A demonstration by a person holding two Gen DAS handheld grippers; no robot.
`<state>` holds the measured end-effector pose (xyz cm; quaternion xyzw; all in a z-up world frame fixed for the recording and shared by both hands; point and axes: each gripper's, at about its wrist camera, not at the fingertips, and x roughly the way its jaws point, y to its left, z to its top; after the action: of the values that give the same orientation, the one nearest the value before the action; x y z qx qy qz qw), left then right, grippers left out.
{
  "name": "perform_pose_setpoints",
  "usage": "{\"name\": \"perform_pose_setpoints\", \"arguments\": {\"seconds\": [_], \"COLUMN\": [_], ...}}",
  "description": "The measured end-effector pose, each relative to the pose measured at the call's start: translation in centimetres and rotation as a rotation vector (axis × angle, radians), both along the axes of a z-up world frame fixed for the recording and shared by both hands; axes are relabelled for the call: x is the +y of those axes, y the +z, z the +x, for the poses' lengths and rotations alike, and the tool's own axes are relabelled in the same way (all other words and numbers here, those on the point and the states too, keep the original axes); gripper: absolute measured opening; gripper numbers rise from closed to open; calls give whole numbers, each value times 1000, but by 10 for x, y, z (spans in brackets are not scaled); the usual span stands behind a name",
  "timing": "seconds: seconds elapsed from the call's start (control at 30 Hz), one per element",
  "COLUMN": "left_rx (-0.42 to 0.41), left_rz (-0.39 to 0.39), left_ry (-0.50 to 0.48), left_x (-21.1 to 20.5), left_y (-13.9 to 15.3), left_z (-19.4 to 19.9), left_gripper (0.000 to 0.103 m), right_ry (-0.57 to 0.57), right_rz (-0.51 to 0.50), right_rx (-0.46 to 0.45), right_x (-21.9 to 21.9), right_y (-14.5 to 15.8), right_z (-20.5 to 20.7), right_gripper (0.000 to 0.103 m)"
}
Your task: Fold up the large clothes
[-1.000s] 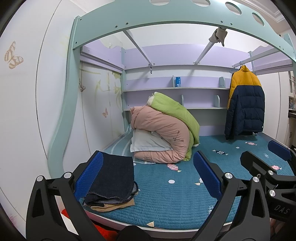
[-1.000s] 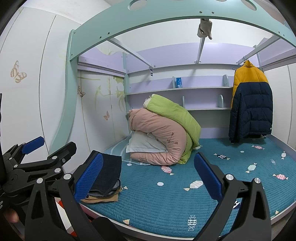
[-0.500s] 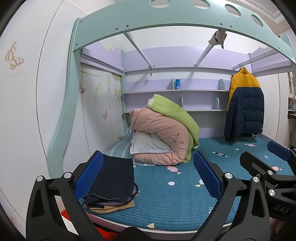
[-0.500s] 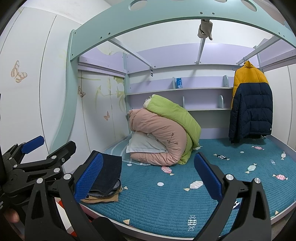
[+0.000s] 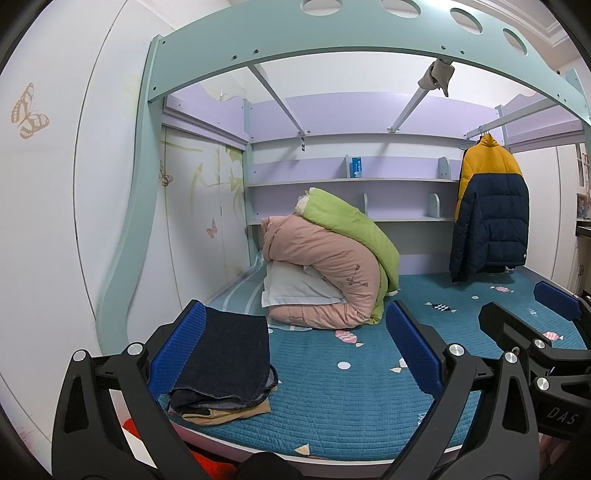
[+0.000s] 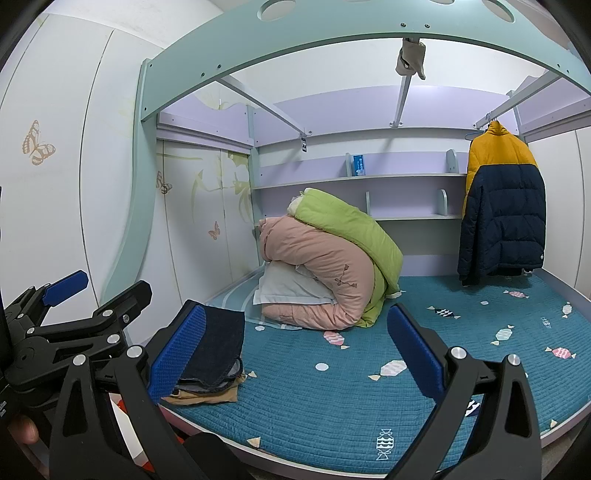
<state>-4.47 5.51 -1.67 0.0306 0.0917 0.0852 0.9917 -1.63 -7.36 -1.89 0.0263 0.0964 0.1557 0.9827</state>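
Observation:
A folded stack of clothes [image 5: 225,365], dark denim on top and tan cloth beneath, lies at the front left corner of the teal bed mat [image 5: 332,398]; it also shows in the right wrist view [image 6: 214,362]. My left gripper [image 5: 291,354] is open and empty, held in front of the bed edge. My right gripper [image 6: 291,354] is open and empty beside it; it shows at the right of the left wrist view [image 5: 524,325], and the left gripper shows at the left of the right wrist view [image 6: 96,295]. A yellow and navy puffer jacket [image 5: 487,214] hangs on a rail at the back right.
Rolled pink and green quilts [image 5: 328,269] on a white pillow sit at the back left of the bed. Purple shelves [image 5: 351,181] line the back wall. A mint green bed frame arch [image 5: 332,33] spans overhead. Something red [image 5: 133,424] lies below the bed edge.
Both views have shifted only slightly; the grippers stay open and the clothes stack has not moved.

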Motion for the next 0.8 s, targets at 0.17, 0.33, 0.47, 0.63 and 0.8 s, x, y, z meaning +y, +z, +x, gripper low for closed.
{"name": "perform_pose_setpoints", "arguments": {"seconds": [0.17, 0.33, 0.47, 0.63, 0.8], "left_rx": [1, -1, -2, -2, -1], "left_rz": [0, 1, 0, 0, -1], "left_ry": [0, 1, 3, 3, 6], "left_x": [0, -1, 0, -1, 2], "left_y": [0, 0, 0, -2, -2], "left_z": [0, 0, 0, -1, 0], "left_gripper": [98, 98, 98, 98, 98], "right_ry": [0, 1, 1, 1, 0], "right_rz": [0, 0, 0, 1, 0], "right_rx": [1, 1, 0, 1, 2], "right_x": [1, 0, 1, 1, 1], "right_y": [1, 1, 1, 1, 1], "right_z": [0, 0, 0, 0, 0], "right_gripper": [95, 95, 95, 95, 95]}}
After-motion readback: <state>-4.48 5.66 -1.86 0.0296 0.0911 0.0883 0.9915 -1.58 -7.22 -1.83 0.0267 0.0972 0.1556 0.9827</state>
